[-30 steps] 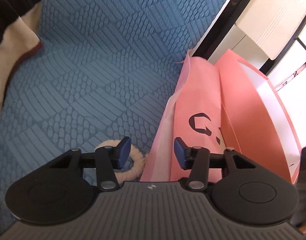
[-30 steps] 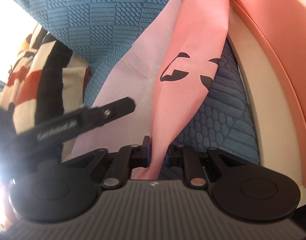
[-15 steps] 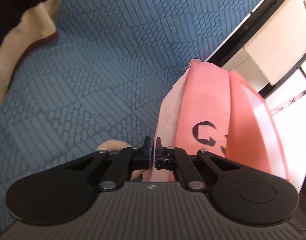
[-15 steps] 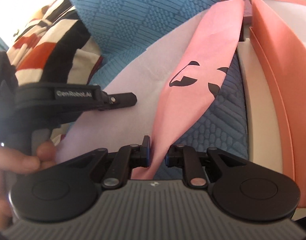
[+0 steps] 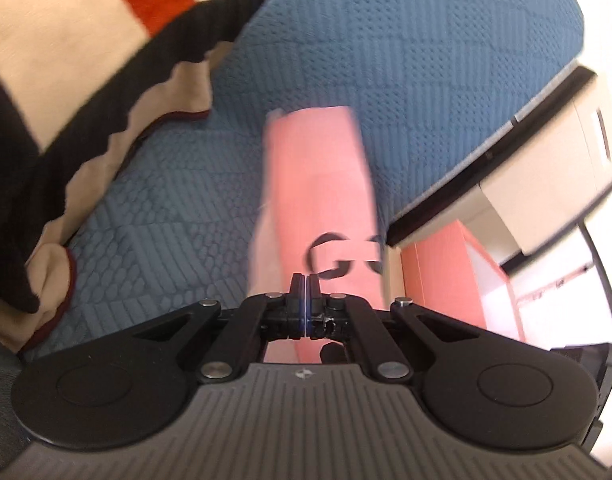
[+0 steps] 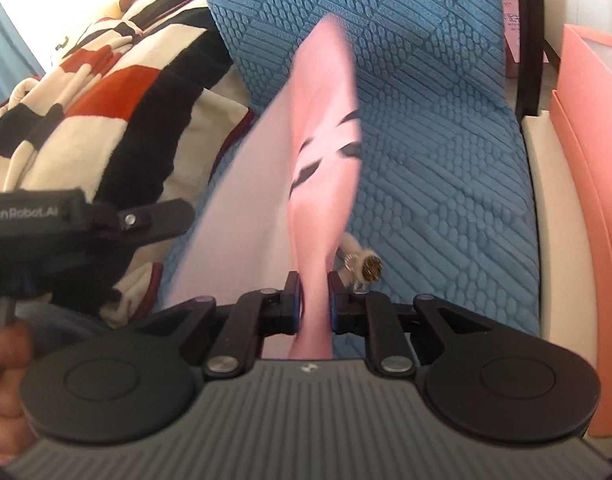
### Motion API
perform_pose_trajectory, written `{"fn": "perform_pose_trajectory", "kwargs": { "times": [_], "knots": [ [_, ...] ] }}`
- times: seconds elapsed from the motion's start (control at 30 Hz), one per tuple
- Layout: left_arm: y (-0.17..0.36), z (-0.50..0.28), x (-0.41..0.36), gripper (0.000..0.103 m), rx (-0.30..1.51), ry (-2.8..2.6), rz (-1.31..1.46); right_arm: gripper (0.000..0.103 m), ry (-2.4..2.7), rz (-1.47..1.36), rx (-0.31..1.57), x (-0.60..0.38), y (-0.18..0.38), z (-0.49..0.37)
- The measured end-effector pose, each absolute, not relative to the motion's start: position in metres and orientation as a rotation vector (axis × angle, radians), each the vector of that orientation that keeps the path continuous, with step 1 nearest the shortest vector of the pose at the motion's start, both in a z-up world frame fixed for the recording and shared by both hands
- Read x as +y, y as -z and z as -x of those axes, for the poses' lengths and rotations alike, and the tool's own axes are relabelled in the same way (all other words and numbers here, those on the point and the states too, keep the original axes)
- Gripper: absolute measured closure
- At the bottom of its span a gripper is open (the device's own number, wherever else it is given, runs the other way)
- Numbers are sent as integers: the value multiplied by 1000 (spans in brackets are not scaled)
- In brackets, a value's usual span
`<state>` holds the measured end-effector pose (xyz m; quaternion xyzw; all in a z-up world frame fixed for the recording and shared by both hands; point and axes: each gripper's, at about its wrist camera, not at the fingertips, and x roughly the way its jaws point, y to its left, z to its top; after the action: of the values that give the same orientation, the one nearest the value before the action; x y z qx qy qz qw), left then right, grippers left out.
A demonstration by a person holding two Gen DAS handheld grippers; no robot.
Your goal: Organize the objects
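A pink cloth bag (image 5: 321,184) with a black logo hangs stretched over the blue quilted bed cover (image 5: 425,60). My left gripper (image 5: 306,300) is shut, its pads pinching the bag's near edge. In the right wrist view the same bag (image 6: 325,152) runs up from my right gripper (image 6: 314,296), which is shut on a bunched fold of it. The left gripper (image 6: 182,216) shows there at the bag's pale left edge, held by a person's hand (image 6: 2,360). The bag is motion-blurred in both views.
A striped cream, black and red blanket (image 5: 86,60) lies on the left of the bed. A pink box (image 6: 585,200) stands open at the right beside the mattress. A small cream fuzzy item with a gold fitting (image 6: 361,266) lies on the cover. A white cabinet (image 5: 545,160) stands beyond the bed.
My left gripper's jaws went from wide open to shut on the bag's edge. Both grippers rose and rolled, lifting the bag away from the pink box and over the bed cover.
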<state>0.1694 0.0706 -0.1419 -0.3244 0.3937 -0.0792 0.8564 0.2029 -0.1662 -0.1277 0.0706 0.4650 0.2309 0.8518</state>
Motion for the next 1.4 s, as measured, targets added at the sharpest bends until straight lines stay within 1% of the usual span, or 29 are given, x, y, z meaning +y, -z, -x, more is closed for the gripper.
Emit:
{"fn": "perform_pose_trajectory", "kwargs": {
  "times": [0.13, 0.3, 0.4, 0.53, 0.6, 0.73, 0.93, 1.03, 1.1, 1.2, 1.4],
  "knots": [
    [147, -178, 73, 103, 824, 124, 660, 85, -467, -149, 979, -161, 136, -214],
    [165, -199, 67, 103, 888, 96, 628, 84, -433, -155, 994, -162, 149, -224],
    [174, -204, 64, 103, 923, 75, 608, 81, -423, -177, 988, -168, 152, -225],
    [185, -208, 58, 103, 961, 61, 578, 69, -407, -165, 967, -174, 148, -221],
    [189, -209, 56, 103, 975, 54, 569, 66, -394, -138, 929, -177, 141, -215],
    [193, -211, 53, 102, 994, 54, 557, 52, -408, -76, 839, -180, 126, -201],
    [194, -212, 51, 102, 1007, 51, 556, 52, -473, 114, 704, -163, 113, -174],
    [195, -213, 51, 102, 1019, 46, 559, 54, -540, 187, 637, -154, 112, -156],
    [196, -214, 51, 102, 1022, 44, 558, 56, -566, 240, 636, -147, 117, -150],
    [197, -214, 51, 102, 1027, 39, 551, 56, -601, 303, 654, -139, 128, -148],
    [200, -215, 48, 102, 1042, 34, 531, 53, -607, 423, 710, -133, 151, -146]
  ]
}}
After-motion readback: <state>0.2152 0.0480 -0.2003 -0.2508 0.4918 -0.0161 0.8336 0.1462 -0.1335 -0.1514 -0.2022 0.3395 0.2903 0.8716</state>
